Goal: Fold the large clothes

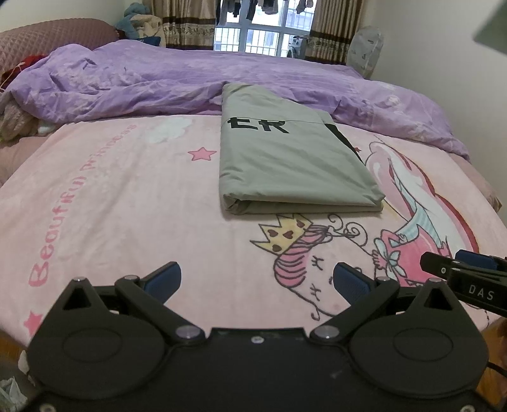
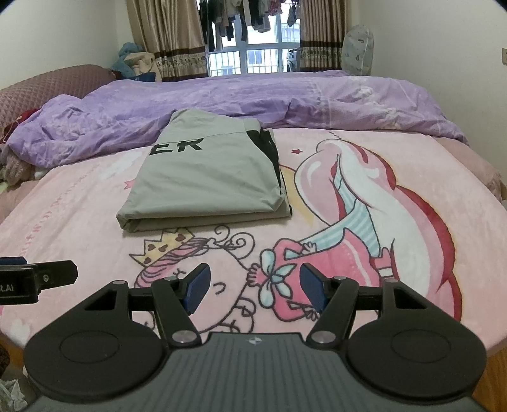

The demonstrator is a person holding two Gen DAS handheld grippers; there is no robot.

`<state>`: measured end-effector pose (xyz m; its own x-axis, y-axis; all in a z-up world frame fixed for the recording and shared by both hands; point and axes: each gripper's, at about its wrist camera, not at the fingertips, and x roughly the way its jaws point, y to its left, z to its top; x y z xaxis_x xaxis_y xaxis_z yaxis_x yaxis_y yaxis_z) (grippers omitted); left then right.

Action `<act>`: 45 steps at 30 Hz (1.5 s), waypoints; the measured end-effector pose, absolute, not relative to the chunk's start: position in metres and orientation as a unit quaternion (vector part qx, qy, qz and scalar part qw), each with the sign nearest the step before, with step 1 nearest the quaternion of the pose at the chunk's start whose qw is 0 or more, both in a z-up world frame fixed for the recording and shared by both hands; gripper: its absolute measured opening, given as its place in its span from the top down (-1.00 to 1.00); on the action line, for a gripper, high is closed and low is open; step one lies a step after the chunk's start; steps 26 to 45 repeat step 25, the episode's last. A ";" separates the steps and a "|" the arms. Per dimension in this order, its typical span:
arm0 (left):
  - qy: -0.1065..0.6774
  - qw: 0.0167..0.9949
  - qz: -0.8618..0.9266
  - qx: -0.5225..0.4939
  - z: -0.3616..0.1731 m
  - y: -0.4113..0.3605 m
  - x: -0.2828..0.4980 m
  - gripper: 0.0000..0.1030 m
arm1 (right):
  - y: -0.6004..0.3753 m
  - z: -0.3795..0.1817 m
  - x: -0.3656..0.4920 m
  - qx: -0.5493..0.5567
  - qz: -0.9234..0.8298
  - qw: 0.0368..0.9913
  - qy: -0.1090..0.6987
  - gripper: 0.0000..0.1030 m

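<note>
Bed, pink cartoon blanket (image 1: 111, 196) spread across the near half; purple duvet (image 1: 158, 82) bunched along the far half.

Grey garment (image 1: 285, 164), the task's piece, lies folded into a thick rectangle on the blanket. Black letters show on its top face, a black strip along its right edge. Its far end rides up onto the purple duvet. Its near folded edge sits just beyond the printed crown on the blanket.

Left gripper (image 1: 256, 279): blue-padded fingers (image 1: 166, 279) spread wide, released, nothing between them, only blanket print below. The garment lies ahead of these fingers and slightly right of their midline, well apart from the tips.

Right gripper (image 2: 253, 286): fingers (image 2: 198, 286) likewise spread and released, empty, hanging over the printed pink doll figure. From here the garment lies ahead and to the left of the fingers, not touching.

The two tools sit side by side: the right gripper's tip enters the left wrist view at the right edge, and the left gripper's tip shows at the left edge of the right wrist view.

Beyond the bed: patterned curtains (image 2: 164, 41) either side of a barred window (image 2: 253, 54), with clothes hanging on a line (image 2: 240, 16) outside. Maroon quilted headboard (image 1: 54, 35) at far left.
</note>
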<state>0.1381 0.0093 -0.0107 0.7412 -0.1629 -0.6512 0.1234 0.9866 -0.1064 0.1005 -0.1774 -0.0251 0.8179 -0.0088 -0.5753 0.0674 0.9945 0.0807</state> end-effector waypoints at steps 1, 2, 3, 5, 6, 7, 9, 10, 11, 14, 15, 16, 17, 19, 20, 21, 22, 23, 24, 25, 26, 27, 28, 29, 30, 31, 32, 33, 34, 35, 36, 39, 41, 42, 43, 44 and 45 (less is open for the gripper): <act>0.351 0.933 -0.077 -0.028 -0.011 0.009 0.138 -1.00 | -0.177 -0.025 0.101 0.049 -0.020 0.952 0.301 -0.48; 0.351 0.933 -0.078 -0.027 -0.011 0.009 0.138 -1.00 | -0.177 -0.025 0.100 0.049 -0.020 0.952 0.301 -0.48; 0.351 0.933 -0.079 -0.027 -0.011 0.009 0.138 -1.00 | -0.177 -0.025 0.100 0.049 -0.020 0.952 0.301 -0.48; 0.353 0.932 -0.079 -0.028 -0.011 0.009 0.139 -1.00 | -0.177 -0.025 0.100 0.049 -0.020 0.952 0.301 -0.48; 0.354 0.932 -0.079 -0.027 -0.011 0.010 0.139 -1.00 | -0.177 -0.025 0.100 0.049 -0.020 0.952 0.301 -0.48; 0.354 0.931 -0.078 -0.027 -0.011 0.010 0.139 -1.00 | -0.177 -0.025 0.101 0.049 -0.020 0.952 0.301 -0.48; 0.355 0.931 -0.079 -0.027 -0.012 0.010 0.139 -1.00 | -0.177 -0.025 0.101 0.049 -0.020 0.952 0.302 -0.48; 0.356 0.931 -0.081 -0.029 -0.012 0.011 0.139 -1.00 | -0.177 -0.025 0.101 0.049 -0.020 0.952 0.302 -0.48; 0.356 0.930 -0.083 -0.032 -0.012 0.011 0.140 -1.00 | -0.177 -0.026 0.101 0.049 -0.020 0.952 0.302 -0.48; 0.358 0.929 -0.090 -0.038 -0.012 0.013 0.141 -1.00 | -0.177 -0.027 0.101 0.049 -0.020 0.952 0.302 -0.48; 0.359 0.928 -0.091 -0.040 -0.012 0.013 0.141 -1.00 | -0.177 -0.027 0.101 0.049 -0.020 0.952 0.303 -0.48; 0.360 0.928 -0.092 -0.041 -0.012 0.013 0.141 -1.00 | -0.177 -0.026 0.101 0.049 -0.020 0.952 0.303 -0.48; 0.360 0.927 -0.093 -0.041 -0.012 0.013 0.141 -1.00 | -0.177 -0.026 0.101 0.049 -0.020 0.952 0.303 -0.48; 0.360 0.928 -0.091 -0.039 -0.013 0.012 0.141 -1.00 | -0.177 -0.027 0.101 0.049 -0.020 0.951 0.303 -0.48; 0.360 0.928 -0.090 -0.038 -0.013 0.012 0.142 -1.00 | -0.177 -0.028 0.101 0.049 -0.021 0.951 0.303 -0.48; 0.361 0.927 -0.091 -0.038 -0.013 0.012 0.142 -1.00 | -0.177 -0.027 0.101 0.049 -0.020 0.952 0.303 -0.48; 0.362 0.927 -0.091 -0.038 -0.013 0.012 0.142 -1.00 | -0.177 -0.027 0.101 0.049 -0.020 0.951 0.303 -0.48; 0.362 0.927 -0.090 -0.039 -0.013 0.012 0.142 -1.00 | -0.177 -0.028 0.101 0.049 -0.020 0.951 0.303 -0.48; 0.363 0.927 -0.090 -0.039 -0.013 0.012 0.143 -1.00 | -0.177 -0.027 0.101 0.049 -0.020 0.951 0.303 -0.48; 0.363 0.927 -0.090 -0.038 -0.013 0.013 0.143 -1.00 | -0.177 -0.027 0.101 0.048 -0.020 0.952 0.303 -0.48; 0.363 0.927 -0.090 -0.038 -0.013 0.013 0.143 -1.00 | -0.177 -0.027 0.101 0.048 -0.020 0.952 0.303 -0.48; 0.363 0.927 -0.090 -0.038 -0.013 0.013 0.143 -1.00 | -0.177 -0.027 0.101 0.048 -0.020 0.952 0.303 -0.48; 0.363 0.927 -0.090 -0.038 -0.013 0.013 0.143 -1.00 | -0.177 -0.027 0.101 0.048 -0.020 0.952 0.303 -0.48; 0.363 0.927 -0.090 -0.038 -0.013 0.013 0.143 -1.00 | -0.177 -0.027 0.101 0.048 -0.020 0.952 0.303 -0.48; 0.363 0.927 -0.090 -0.038 -0.013 0.013 0.143 -1.00 | -0.177 -0.027 0.101 0.048 -0.020 0.952 0.303 -0.48; 0.363 0.927 -0.090 -0.038 -0.013 0.013 0.143 -1.00 | -0.177 -0.027 0.101 0.048 -0.020 0.952 0.303 -0.48; 0.363 0.927 -0.090 -0.038 -0.013 0.013 0.143 -1.00 | -0.177 -0.027 0.101 0.048 -0.020 0.952 0.303 -0.48; 0.363 0.927 -0.090 -0.038 -0.013 0.013 0.143 -1.00 | -0.177 -0.027 0.101 0.048 -0.020 0.952 0.303 -0.48; 0.363 0.927 -0.090 -0.038 -0.013 0.013 0.143 -1.00 | -0.177 -0.027 0.101 0.048 -0.020 0.952 0.303 -0.48; 0.363 0.927 -0.090 -0.038 -0.013 0.013 0.143 -1.00 | -0.177 -0.027 0.101 0.048 -0.020 0.952 0.303 -0.48; 0.363 0.927 -0.090 -0.038 -0.013 0.013 0.143 -1.00 | -0.177 -0.027 0.101 0.048 -0.020 0.952 0.303 -0.48; 0.363 0.927 -0.090 -0.038 -0.013 0.013 0.143 -1.00 | -0.177 -0.027 0.101 0.048 -0.020 0.952 0.303 -0.48; 0.363 0.927 -0.090 -0.038 -0.013 0.013 0.143 -1.00 | -0.177 -0.027 0.101 0.048 -0.020 0.952 0.303 -0.48; 0.363 0.927 -0.090 -0.038 -0.013 0.013 0.143 -1.00 | -0.177 -0.027 0.101 0.048 -0.020 0.952 0.303 -0.48; 0.363 0.927 -0.090 -0.038 -0.013 0.013 0.143 -1.00 | -0.177 -0.027 0.101 0.048 -0.020 0.952 0.303 -0.48; 0.363 0.927 -0.090 -0.038 -0.013 0.013 0.143 -1.00 | -0.177 -0.027 0.101 0.048 -0.020 0.952 0.303 -0.48; 0.363 0.927 -0.090 -0.038 -0.013 0.013 0.143 -1.00 | -0.177 -0.027 0.101 0.048 -0.020 0.952 0.303 -0.48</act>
